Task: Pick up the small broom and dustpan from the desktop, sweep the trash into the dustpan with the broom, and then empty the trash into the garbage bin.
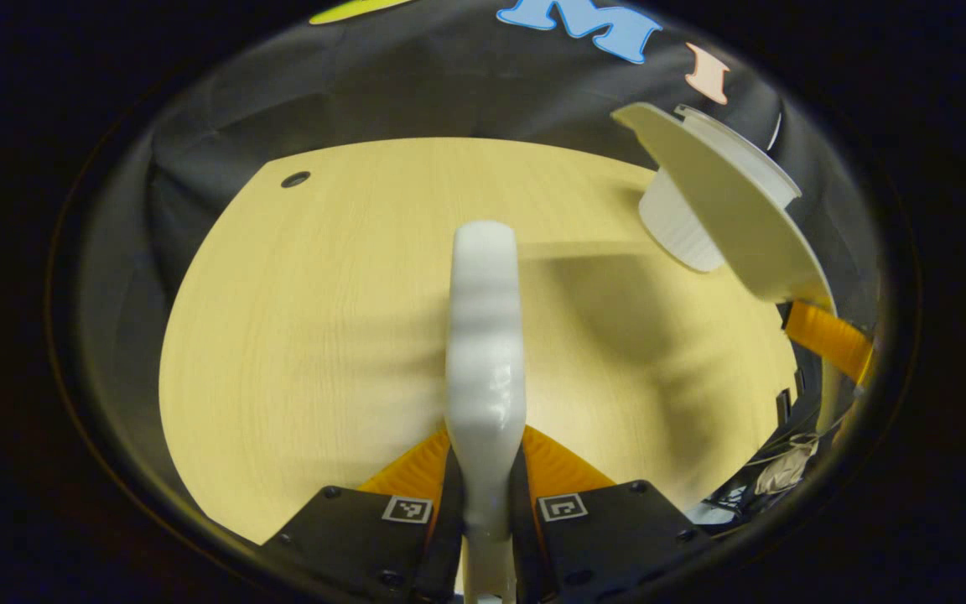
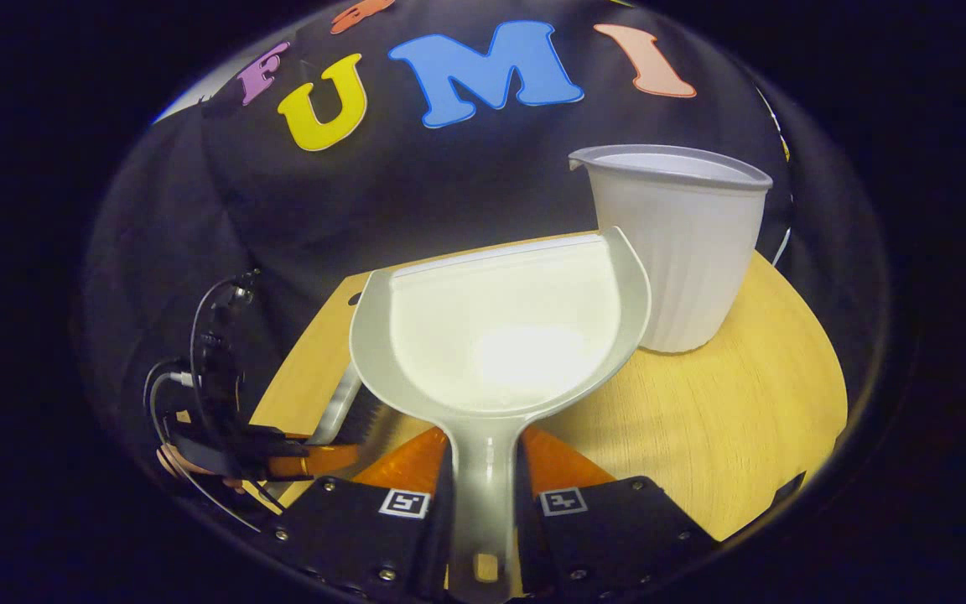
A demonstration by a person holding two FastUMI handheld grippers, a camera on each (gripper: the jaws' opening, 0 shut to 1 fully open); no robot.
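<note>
Over the pale wood-grain desktop [image 2: 726, 419], right gripper [image 2: 483, 503] clamped on smooth scoop-shaped dustpan [image 2: 500, 335], ribbed white bin [image 2: 684, 252] beside, left gripper [image 1: 485, 495] clamped on glossy rounded broom [image 1: 485, 335].

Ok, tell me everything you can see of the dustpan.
The dustpan is pale, smooth plastic: a broad shallow scoop with raised side walls, a straight front lip and a narrow handle with a slot near its end. The right gripper is shut on the handle, holding the pan off the desktop, its scoop looking empty. In the left gripper view it tilts lip-first at the white bin.
</note>
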